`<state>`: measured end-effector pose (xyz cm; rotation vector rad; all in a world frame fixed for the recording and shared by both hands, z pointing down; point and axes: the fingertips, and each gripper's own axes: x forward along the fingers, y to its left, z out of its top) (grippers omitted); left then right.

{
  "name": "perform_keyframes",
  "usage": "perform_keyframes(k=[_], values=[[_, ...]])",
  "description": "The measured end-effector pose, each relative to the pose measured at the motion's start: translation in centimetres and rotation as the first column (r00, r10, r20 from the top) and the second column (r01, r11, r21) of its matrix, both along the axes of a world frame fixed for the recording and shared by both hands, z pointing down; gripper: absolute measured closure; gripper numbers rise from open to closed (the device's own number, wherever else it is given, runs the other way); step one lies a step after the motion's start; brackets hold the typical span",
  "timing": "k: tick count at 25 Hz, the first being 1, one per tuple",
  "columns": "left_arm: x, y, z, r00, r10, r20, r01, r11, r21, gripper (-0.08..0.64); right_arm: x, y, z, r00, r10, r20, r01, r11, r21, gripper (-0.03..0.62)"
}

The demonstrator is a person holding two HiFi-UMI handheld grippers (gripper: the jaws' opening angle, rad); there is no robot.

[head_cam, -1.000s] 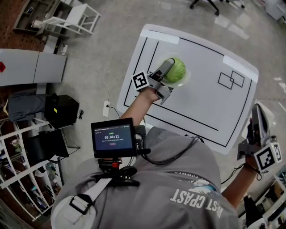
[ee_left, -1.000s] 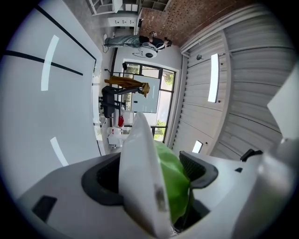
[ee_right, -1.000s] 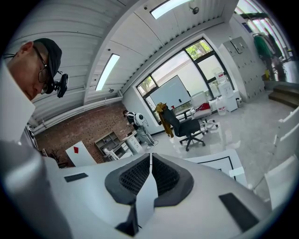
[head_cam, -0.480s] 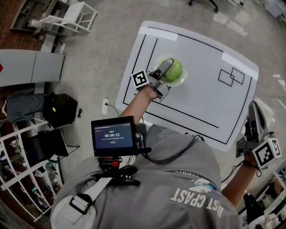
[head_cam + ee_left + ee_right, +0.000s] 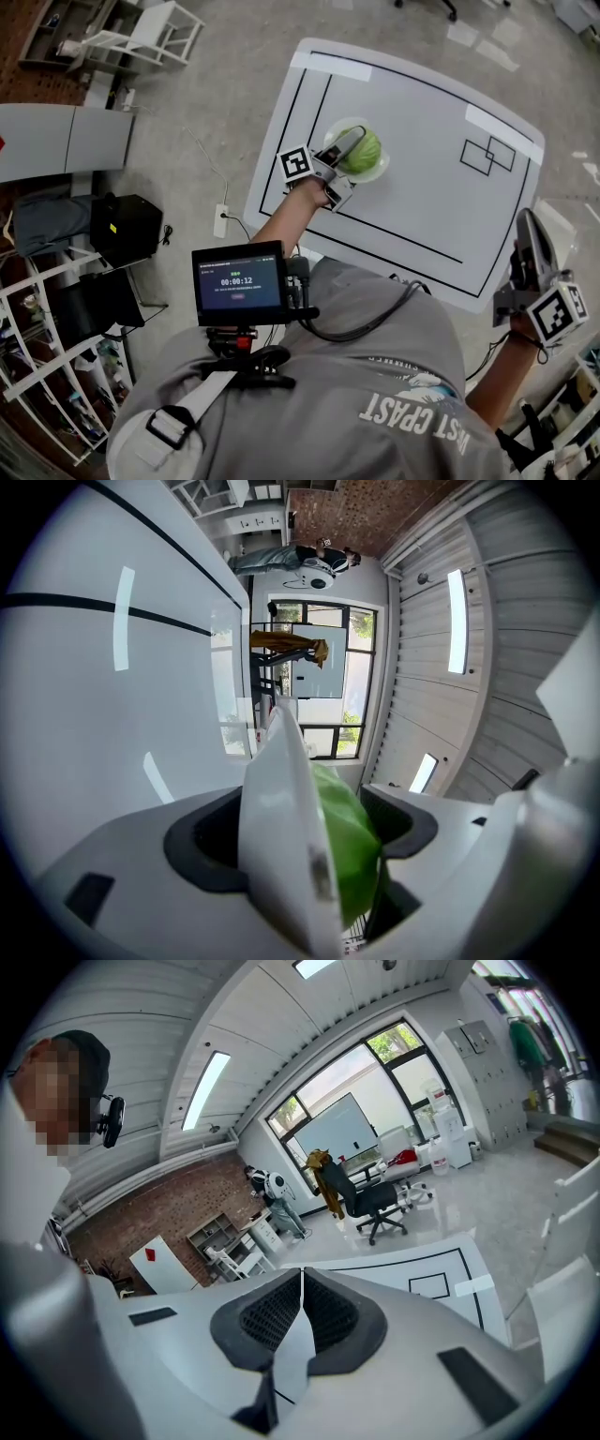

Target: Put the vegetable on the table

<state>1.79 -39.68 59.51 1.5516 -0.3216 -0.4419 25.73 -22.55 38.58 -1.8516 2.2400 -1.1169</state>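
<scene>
L claw (image 5: 349, 166) wide, clamped on cabbage (image 5: 367, 150) w/ plate (image 5: 277, 836); R claw (image 5: 301, 1283) closed

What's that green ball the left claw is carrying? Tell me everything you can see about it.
The vegetable is a round, pale green head, smooth and slightly glossy, much like a small cabbage, and it looks whole. It sits on a white plate. The left gripper clamps the two together, with one jaw under the plate and the other seemingly pressed against the leaves. It is over the white table, near the black lines on its left side. Whether the plate already rests on the table cannot be told.
</scene>
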Motion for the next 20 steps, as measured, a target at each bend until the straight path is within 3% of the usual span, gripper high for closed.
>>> perform_keyframes(k=[20], values=[[-3.8, 2.1, 3.9, 0.995, 0.022, 0.099, -0.019, 0.999, -0.036, 0.184, -3.8, 1.1, 2.9, 0.999, -0.022, 0.025, 0.024, 0.997, -0.076, 0.584]])
